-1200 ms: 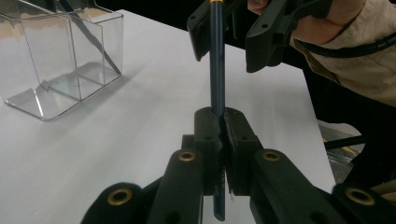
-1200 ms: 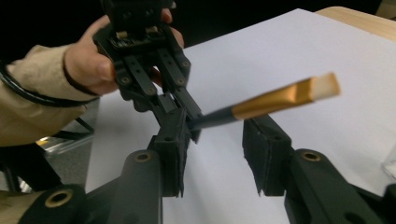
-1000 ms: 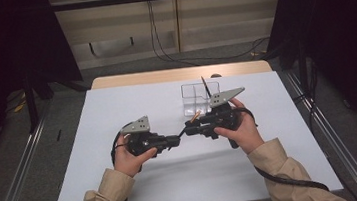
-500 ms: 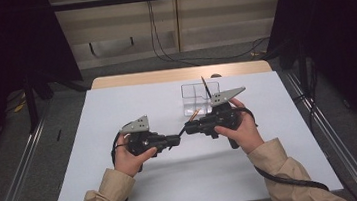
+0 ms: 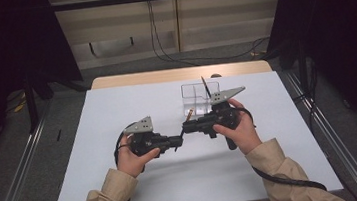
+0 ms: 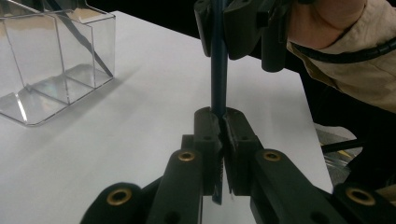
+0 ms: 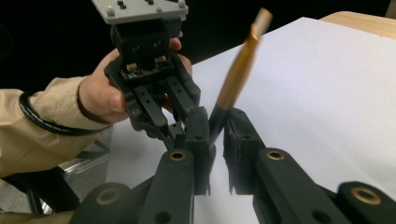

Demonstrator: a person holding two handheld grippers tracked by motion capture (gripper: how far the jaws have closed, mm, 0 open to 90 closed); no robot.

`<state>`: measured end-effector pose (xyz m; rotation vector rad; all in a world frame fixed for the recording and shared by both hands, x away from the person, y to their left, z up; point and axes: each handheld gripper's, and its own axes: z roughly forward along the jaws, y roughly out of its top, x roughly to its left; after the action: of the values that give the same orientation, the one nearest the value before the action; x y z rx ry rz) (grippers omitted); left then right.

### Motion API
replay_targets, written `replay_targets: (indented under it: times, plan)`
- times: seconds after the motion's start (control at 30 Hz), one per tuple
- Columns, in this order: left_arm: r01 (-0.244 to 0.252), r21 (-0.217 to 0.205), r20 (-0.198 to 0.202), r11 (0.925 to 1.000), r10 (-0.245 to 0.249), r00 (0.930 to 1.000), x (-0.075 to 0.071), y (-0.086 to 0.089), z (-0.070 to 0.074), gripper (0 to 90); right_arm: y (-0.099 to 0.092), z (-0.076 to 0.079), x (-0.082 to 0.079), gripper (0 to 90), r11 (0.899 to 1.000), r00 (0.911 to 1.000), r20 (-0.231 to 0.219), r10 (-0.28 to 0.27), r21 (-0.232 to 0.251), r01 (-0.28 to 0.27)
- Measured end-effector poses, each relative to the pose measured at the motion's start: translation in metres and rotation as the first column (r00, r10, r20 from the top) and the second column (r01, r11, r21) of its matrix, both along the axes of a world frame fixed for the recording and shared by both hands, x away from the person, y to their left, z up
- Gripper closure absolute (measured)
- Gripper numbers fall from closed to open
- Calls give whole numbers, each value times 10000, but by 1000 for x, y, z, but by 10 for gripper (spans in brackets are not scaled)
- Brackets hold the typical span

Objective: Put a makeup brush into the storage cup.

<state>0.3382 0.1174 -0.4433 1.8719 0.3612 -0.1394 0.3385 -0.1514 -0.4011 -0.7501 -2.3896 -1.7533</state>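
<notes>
Two grippers meet over the middle of the white table (image 5: 95, 139), and one dark blue pencil (image 6: 218, 70) with a gold ferrule and eraser end runs between them. The left gripper (image 5: 180, 141) has its jaws clamped tight on the pencil's lower end. The right gripper (image 5: 185, 128) has just been closing its jaws, and they are now narrow around the pencil's upper part, its gold end sticking out beyond. One clear plastic organizer box (image 5: 197, 96) stands just beyond, with one dark stick-like item (image 5: 206, 87) leaning inside.
</notes>
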Motion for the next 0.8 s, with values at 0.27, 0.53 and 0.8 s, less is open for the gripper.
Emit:
replay_targets:
  times: [0.27,0.53,0.8]
  plan:
    - [-42,-246,-213,9997,37,9998,1,-9,-4,845,3,-1,1,841,9995,9997,-177,-145,294,150]
    - [-83,-368,-305,9993,71,9995,0,-10,-5,841,3,-3,1,843,9985,9994,-233,-254,487,265]
    - [-138,-452,-290,9989,125,9995,0,-10,-5,835,3,-3,0,843,9967,9989,-245,-400,690,416]
